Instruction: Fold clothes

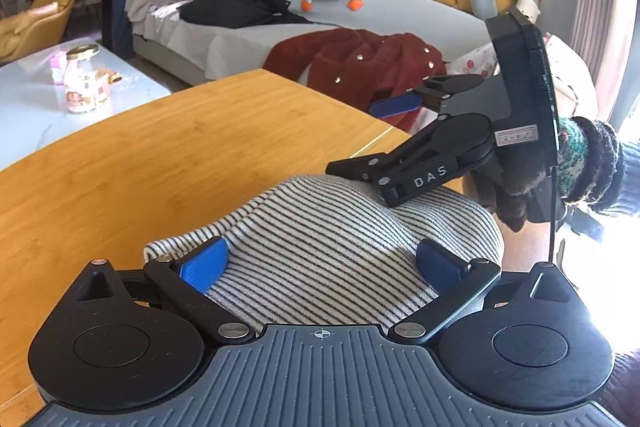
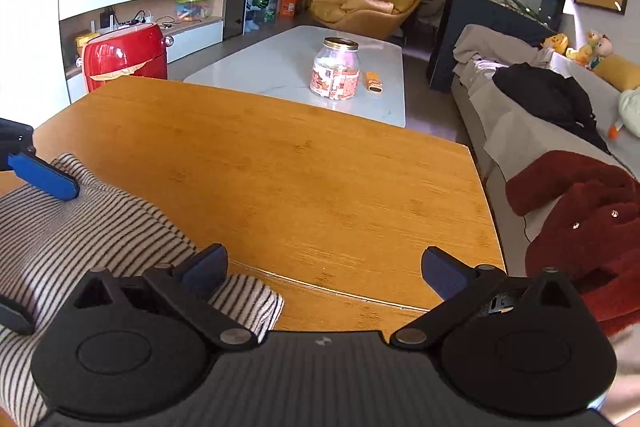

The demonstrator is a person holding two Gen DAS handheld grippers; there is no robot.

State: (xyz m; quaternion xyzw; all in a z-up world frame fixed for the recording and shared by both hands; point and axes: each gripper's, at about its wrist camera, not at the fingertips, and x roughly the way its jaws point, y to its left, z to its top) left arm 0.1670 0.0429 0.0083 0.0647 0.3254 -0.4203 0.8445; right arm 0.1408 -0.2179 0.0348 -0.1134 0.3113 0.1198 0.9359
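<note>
On the near edge of the wooden table [image 2: 320, 163] the striped garment [image 1: 328, 247] already sits as a thick, rounded bundle, so I'd judge its folding nearly finished. The left gripper [image 1: 320, 263] hangs over it with jaws spread wide, gripping nothing, and the right gripper [image 2: 324, 267] beside it is equally spread and empty. Further right, a red coat [image 2: 580, 215] lies unfolded on the sofa [image 2: 500, 131], probably next.

striped garment [image 1: 320, 243] | black-white stripes | folded bundle | on wooden table
</note>
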